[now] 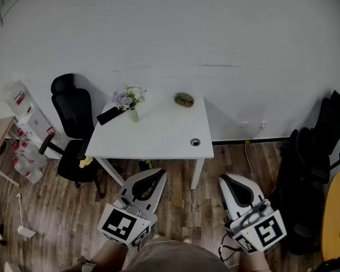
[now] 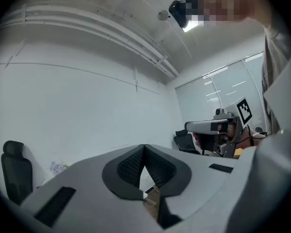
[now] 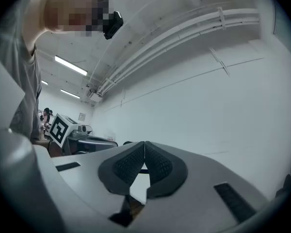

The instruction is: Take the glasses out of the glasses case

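Note:
A white table (image 1: 153, 137) stands against the far wall, well ahead of both grippers. A black oblong case (image 1: 109, 115) lies at its back left corner, and an olive-brown oval object (image 1: 184, 99) at its back edge; which one holds glasses I cannot tell. No glasses show. My left gripper (image 1: 158, 173) is held low over the wooden floor in front of the table, shut and empty. My right gripper (image 1: 224, 178) is beside it, also shut and empty. In the left gripper view the left gripper (image 2: 144, 145) has its jaws meeting at the tip. So does the right gripper (image 3: 144, 142) in its own view.
A small vase of flowers (image 1: 130, 101) stands next to the black case, and a round silver fitting (image 1: 195, 142) sits near the table's front right corner. Left of the table are a black office chair (image 1: 72, 126) and white storage (image 1: 25, 118). Another black chair (image 1: 320, 152) is at the right.

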`<state>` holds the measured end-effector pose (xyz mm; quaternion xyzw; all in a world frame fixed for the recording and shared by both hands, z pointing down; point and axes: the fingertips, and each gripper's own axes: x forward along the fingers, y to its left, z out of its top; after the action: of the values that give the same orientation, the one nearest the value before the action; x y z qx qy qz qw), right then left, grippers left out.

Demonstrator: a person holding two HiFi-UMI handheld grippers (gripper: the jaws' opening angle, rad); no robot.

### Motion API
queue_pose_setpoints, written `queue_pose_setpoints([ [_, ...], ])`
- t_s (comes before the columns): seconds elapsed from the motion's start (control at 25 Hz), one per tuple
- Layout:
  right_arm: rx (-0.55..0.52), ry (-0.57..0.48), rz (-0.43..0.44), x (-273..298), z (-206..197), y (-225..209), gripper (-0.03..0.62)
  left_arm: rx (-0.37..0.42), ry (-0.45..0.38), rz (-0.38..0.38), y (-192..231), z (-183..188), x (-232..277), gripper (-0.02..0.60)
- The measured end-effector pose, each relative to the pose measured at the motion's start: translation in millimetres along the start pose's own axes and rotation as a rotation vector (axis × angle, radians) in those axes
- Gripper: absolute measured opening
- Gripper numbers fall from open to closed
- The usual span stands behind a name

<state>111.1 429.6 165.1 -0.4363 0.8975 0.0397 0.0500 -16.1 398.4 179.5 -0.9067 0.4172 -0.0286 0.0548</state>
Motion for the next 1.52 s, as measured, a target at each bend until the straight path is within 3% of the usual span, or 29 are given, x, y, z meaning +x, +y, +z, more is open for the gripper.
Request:
queue_pose_setpoints([
  [0.6,-0.011,0.03,-0.005,0.7,-9.5,-20.4,0.031,-0.013,0.013,-0.009,0.0,-4.5,22.8,0.015],
  [0.8,0.067,-0.049,-0.005,1.3,-6.1,-32.6,0.034,-0.007,0.032,-0.004,5.4,-12.7,31.1,0.015],
  [0.84,0.075,-0.047,-0.014,3.4,-7.8,-37.6,0.06,-0.004,0.033,-0.003,7.1,-14.1,33.8,0.015],
  [0.88,0.074,-0.037,-0.022,6.9,-11.0,-42.6,0.191,-0.003,0.032,-0.001,9.9,-15.0,37.1,0.015],
  [0.92,0.069,-0.027,-0.03,11.4,-14.9,-47.7,0.236,-0.004,0.028,0.001,13.4,-15.9,41.0,0.015],
  [1.52,0.04,0.139,-0.093,147.4,-90.2,-131.9,0.218,-0.056,0.02,-0.034,126.3,-55.6,156.2,0.015],
])
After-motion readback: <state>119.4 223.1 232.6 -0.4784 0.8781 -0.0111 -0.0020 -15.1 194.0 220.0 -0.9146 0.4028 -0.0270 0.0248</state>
